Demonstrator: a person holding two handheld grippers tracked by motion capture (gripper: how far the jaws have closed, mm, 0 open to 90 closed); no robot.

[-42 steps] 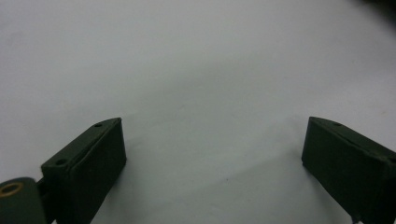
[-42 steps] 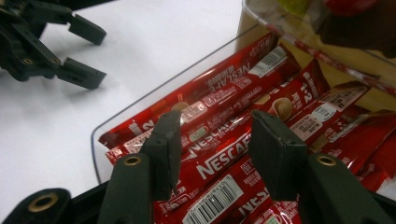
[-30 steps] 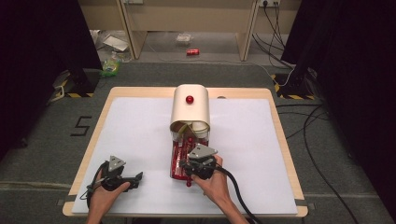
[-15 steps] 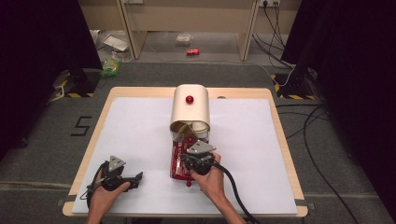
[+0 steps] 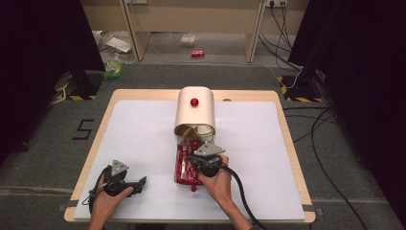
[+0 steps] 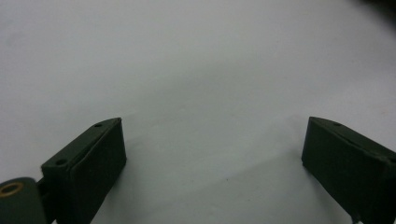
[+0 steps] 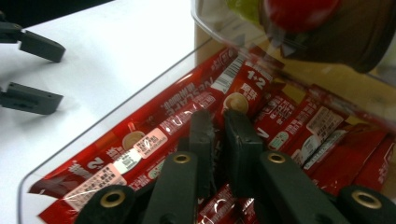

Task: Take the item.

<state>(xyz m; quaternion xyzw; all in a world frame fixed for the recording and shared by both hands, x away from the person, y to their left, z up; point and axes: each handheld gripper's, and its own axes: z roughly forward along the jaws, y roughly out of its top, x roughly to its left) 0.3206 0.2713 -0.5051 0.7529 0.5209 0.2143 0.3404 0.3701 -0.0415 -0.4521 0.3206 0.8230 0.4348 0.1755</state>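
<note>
A cream dispenser box (image 5: pixel 195 112) with a red knob (image 5: pixel 194 102) stands mid-table. A clear tray (image 5: pixel 177 165) reaches out from its front, filled with several red coffee sachets (image 5: pixel 184 168). My right gripper (image 5: pixel 191 161) dips into that tray. In the right gripper view its jaws (image 7: pixel 218 121) are pressed almost together among the sachets (image 7: pixel 187 107), seemingly pinching the thin edge of one. My left gripper (image 5: pixel 139 184) rests on the white mat at the front left; its jaws (image 6: pixel 212 140) stand wide apart with only bare mat between them.
White mat (image 5: pixel 143 134) covers the wooden table (image 5: pixel 107 112). The tray's clear wall (image 7: pixel 116 116) runs beside the sachets. A cable (image 5: pixel 239 191) trails from the right gripper toward the front edge. Clutter and a red can (image 5: pixel 197 53) lie on the floor beyond.
My right gripper has shifted slightly forward over the tray, toward the box. The left gripper has stayed where it was, open.
</note>
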